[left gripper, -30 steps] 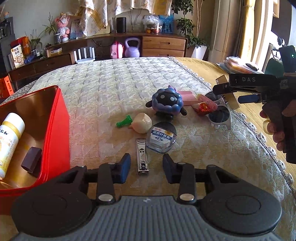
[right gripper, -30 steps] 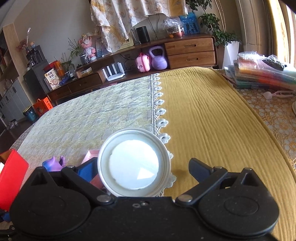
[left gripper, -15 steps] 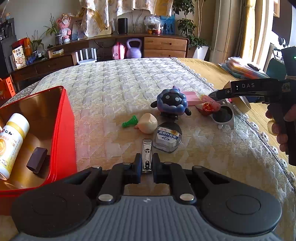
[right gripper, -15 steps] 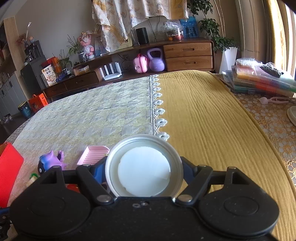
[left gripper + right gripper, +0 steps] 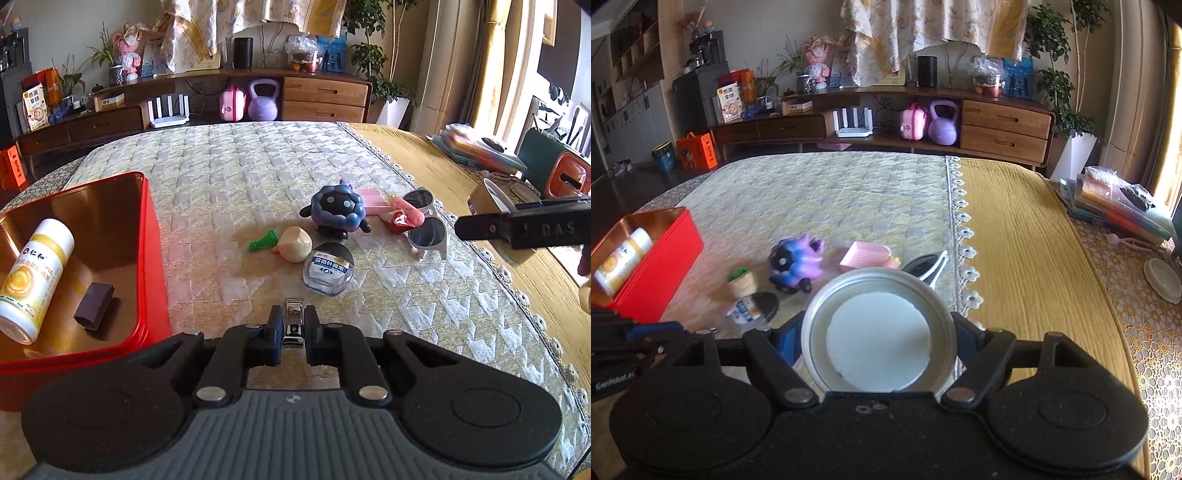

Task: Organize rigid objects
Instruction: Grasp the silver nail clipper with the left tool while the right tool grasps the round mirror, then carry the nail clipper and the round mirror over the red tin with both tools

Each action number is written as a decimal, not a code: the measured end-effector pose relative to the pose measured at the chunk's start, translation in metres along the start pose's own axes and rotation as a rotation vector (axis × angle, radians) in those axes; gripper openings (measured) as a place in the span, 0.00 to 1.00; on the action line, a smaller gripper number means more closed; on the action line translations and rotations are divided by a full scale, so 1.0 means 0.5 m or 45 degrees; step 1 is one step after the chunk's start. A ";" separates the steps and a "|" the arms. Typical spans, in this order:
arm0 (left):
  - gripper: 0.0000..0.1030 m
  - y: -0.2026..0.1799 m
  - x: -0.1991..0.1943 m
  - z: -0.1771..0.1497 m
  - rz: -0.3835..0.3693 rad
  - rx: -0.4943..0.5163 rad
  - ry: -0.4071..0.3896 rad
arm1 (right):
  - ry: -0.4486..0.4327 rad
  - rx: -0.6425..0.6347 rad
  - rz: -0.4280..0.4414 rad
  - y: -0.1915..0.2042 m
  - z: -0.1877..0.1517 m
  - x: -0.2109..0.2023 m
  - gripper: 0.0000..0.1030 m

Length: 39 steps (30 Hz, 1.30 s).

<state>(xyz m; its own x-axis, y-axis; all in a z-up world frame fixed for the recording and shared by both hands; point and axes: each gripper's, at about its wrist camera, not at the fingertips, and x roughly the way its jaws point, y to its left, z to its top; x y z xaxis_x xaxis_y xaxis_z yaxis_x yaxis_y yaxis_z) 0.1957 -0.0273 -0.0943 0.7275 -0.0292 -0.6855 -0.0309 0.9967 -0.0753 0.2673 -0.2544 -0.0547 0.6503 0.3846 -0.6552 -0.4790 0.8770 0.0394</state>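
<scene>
red tin (image 5: 151,258), purple-blue toy (image 5: 338,212), green pawn (image 5: 263,242)

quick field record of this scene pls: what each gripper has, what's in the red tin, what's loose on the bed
left gripper: shut on nail clipper
right gripper: shut on round metal lid
red tin: white supplement bottle, small dark block
loose on quilt: blue round toy figure, green-stemmed toy radish, small glass jar, white sunglasses, pink comb, red wrapped snack
</scene>
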 end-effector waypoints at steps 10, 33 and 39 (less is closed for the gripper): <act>0.11 0.036 -0.080 -0.002 -0.027 -0.059 -0.025 | 0.057 -0.137 0.069 0.113 -0.016 -0.070 0.75; 0.05 0.079 -0.149 -0.020 -0.165 0.072 0.019 | 0.045 -0.243 0.101 0.230 -0.018 -0.134 0.76; 0.17 0.049 -0.092 -0.043 -0.199 0.133 0.076 | 0.074 -0.188 0.098 0.192 -0.050 -0.129 0.76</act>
<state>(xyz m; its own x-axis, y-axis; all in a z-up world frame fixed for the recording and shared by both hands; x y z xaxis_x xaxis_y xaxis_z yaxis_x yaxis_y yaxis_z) 0.1468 -0.0031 -0.0802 0.6757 -0.1856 -0.7134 0.1527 0.9820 -0.1108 0.1646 -0.2020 -0.0277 0.5749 0.4279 -0.6975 -0.6101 0.7921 -0.0169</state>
